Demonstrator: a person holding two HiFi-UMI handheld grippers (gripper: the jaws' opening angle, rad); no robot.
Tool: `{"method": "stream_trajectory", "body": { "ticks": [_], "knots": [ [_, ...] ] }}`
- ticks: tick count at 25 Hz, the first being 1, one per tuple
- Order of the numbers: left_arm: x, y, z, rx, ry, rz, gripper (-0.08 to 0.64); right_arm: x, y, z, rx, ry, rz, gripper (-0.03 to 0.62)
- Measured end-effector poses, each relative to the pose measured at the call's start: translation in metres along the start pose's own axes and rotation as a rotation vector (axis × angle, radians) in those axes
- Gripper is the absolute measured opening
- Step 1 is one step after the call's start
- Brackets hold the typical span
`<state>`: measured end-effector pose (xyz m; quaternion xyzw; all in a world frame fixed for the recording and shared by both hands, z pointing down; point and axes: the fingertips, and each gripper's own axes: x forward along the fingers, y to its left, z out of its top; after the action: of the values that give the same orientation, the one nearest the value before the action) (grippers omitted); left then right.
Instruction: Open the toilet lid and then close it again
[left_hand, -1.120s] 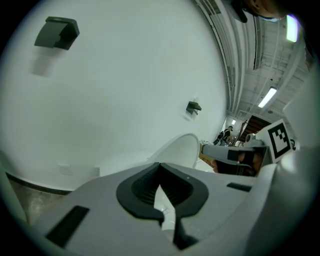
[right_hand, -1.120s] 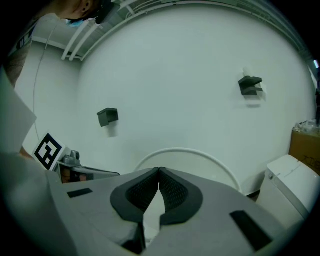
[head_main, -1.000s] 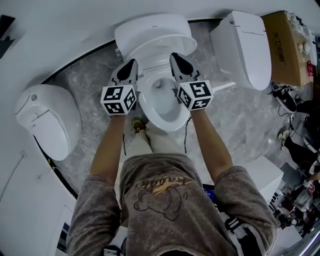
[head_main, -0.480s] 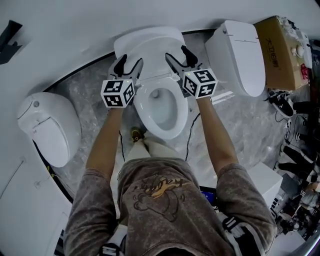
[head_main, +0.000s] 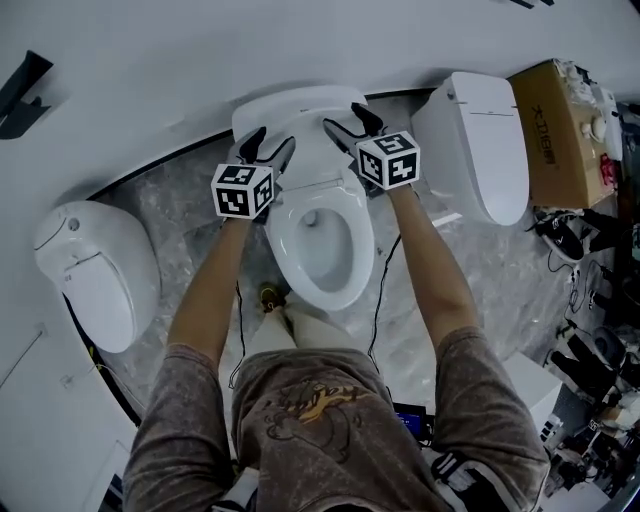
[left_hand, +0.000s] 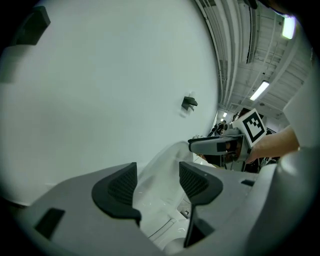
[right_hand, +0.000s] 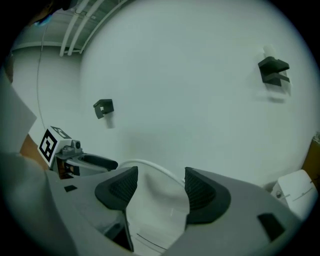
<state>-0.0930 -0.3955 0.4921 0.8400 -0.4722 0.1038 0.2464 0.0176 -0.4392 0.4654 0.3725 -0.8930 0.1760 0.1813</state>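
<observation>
Lid (head_main: 300, 108) is up, leaning at the toilet's (head_main: 330, 300) back edge against the wall, so I'd say the opening half is done and closing is what's left. Left gripper (head_main: 268, 146) and right gripper (head_main: 350, 122) have both just popped their jaws wide apart. Nothing is pinched, and only the lid's white face shows through each gap. Key thing for the next move: the lid stands straight ahead of both, with its tall axis running up the wall. One gripper is by its left side edge, one by its right, about equally near. Either could tip it forward, I guess.
</observation>
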Motion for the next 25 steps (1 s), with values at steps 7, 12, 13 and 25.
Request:
{"method": "stream_trajectory", "body": {
  "ticks": [7,12,13,25],
  "knots": [
    [0.0,-0.002,-0.005,-0.031,0.014,-0.042,0.258,0.001,0.001,-0.003,0.0,0.019,0.01,0.287],
    [-0.016,-0.016,-0.01,-0.057,0.029,-0.112,0.258,-0.019,0.012,-0.006,0.026,0.004,0.014,0.288],
    [-0.021,-0.02,-0.012,-0.06,0.025,-0.124,0.258,-0.026,0.017,-0.008,0.026,-0.004,0.013,0.288],
    [-0.084,-0.081,-0.047,-0.112,-0.008,-0.201,0.258,-0.112,0.07,-0.04,0.104,-0.086,-0.078,0.288]
  ]
}}
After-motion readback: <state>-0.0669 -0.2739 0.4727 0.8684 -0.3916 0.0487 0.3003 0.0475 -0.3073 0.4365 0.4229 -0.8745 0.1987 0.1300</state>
